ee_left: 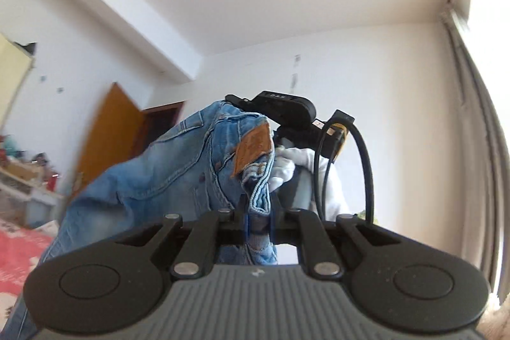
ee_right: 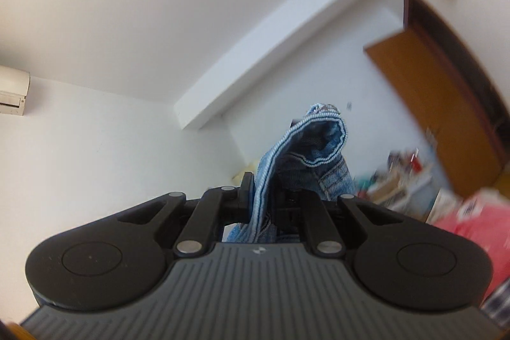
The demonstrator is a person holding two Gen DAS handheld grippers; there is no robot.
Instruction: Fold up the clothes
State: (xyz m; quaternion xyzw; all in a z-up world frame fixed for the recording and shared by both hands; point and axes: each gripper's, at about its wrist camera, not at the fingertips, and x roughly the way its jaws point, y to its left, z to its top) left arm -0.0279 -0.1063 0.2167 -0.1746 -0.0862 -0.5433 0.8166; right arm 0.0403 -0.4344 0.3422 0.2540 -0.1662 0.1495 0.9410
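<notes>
A pair of light blue jeans [ee_left: 178, 168] with a brown leather waist patch hangs in the air, held up toward the ceiling. My left gripper [ee_left: 258, 212] is shut on the jeans' waistband edge. Beyond it, the right gripper's black body [ee_left: 287, 110] also pinches the waistband, held by a hand in a white glove [ee_left: 287, 164]. In the right wrist view, my right gripper [ee_right: 263, 196] is shut on a folded strip of the jeans [ee_right: 312, 148], whose hem curls above the fingers. The legs drop out of sight below.
An orange-brown door [ee_left: 111, 136] stands open at the left, seen also as the door [ee_right: 446, 104] in the right wrist view. A red patterned cover [ee_left: 22, 247] lies low left. Cluttered shelves [ee_right: 398, 177] stand by the door. Grey curtains [ee_left: 478, 117] hang at the right.
</notes>
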